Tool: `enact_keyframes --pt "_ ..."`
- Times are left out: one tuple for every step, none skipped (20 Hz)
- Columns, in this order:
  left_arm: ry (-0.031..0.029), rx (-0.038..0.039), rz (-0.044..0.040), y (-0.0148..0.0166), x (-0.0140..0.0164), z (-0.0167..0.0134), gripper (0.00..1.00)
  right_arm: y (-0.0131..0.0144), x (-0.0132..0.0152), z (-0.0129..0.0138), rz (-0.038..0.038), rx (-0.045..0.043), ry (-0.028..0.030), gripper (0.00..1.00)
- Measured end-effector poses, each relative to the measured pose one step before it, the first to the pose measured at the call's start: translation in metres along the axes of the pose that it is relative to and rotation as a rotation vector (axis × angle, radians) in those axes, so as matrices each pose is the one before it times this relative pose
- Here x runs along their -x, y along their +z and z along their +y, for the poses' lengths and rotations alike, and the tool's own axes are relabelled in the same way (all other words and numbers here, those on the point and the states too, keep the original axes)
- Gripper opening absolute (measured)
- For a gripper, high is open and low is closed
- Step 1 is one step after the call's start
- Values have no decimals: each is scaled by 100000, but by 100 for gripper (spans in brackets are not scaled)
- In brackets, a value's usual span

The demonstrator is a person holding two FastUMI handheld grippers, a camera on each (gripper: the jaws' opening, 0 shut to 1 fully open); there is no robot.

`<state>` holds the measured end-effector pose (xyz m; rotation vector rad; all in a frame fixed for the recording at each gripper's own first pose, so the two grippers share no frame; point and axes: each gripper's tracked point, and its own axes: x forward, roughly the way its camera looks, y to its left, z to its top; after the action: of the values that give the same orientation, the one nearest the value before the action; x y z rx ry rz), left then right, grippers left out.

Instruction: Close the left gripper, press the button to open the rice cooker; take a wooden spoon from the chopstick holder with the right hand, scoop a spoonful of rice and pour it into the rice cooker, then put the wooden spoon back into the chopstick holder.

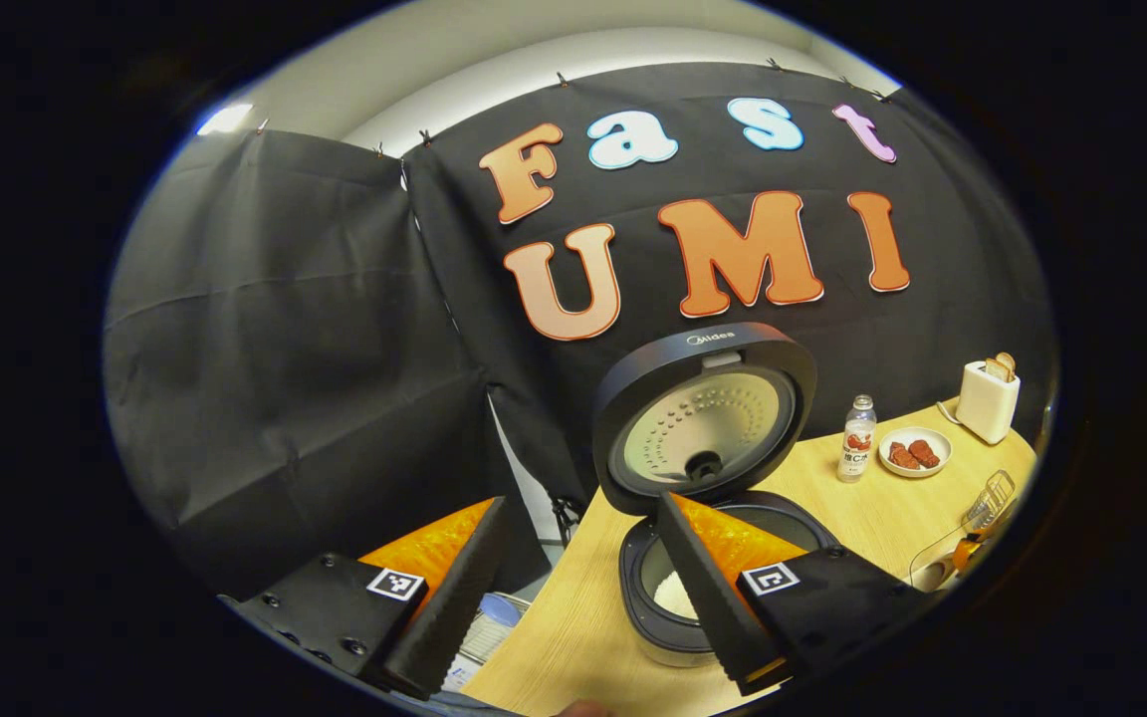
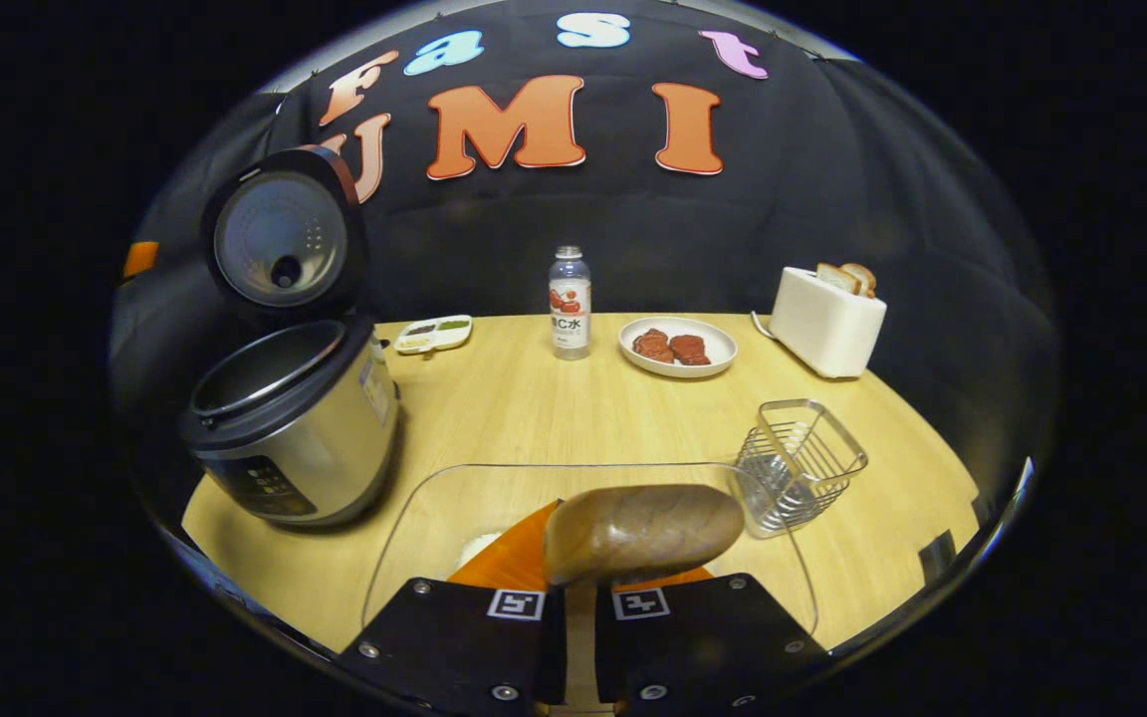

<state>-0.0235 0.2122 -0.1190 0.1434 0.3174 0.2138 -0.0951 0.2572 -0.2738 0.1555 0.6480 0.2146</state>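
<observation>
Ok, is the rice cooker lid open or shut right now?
Open. The lid stands upright behind the rice cooker, its inner plate facing forward, and the pot's mouth is uncovered.

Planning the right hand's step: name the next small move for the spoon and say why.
Probably carry the wooden spoon right to the wire chopstick holder and lower it in. The right gripper is shut on the spoon above the clear container, the bowl looks bare of rice, and the rice cooker stands open with rice already showing inside it in the left gripper view.
</observation>
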Motion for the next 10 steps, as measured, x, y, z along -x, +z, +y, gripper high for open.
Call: enact_keyframes --pt "319 -415 -8 -48 -115 172 100 -91 32 184 616 -1998 764 11" --pt "199 -320 -102 86 -78 236 100 -121 -68 -10 1100 -3018 480 11" --pt "63 -127 -137 96 -53 52 100 63 -71 -21 687 -4237 917 11" --pt "-104 -112 212 -7 4 -73 100 -72 -69 1 1568 -4976 1340 11" --pt "-259 -16 18 87 -115 -61 100 -61 -42 109 1142 -5861 1427 11" --pt "-170 -51 -17 -6 -10 42 100 7 -134 13 829 -5576 1364 11" --pt "-254 -148 -95 27 -59 -77 100 -265 121 148 981 -5506 1404 11" --pt "-248 -273 -106 96 -99 -180 100 -61 -51 197 876 -4422 1603 11" --pt "-286 -344 -130 144 -41 -160 100 -259 39 207 1348 -4022 1798 11" --pt "-298 -431 -123 15 -67 -44 100 -23 -126 109 1047 -2895 1100 11"
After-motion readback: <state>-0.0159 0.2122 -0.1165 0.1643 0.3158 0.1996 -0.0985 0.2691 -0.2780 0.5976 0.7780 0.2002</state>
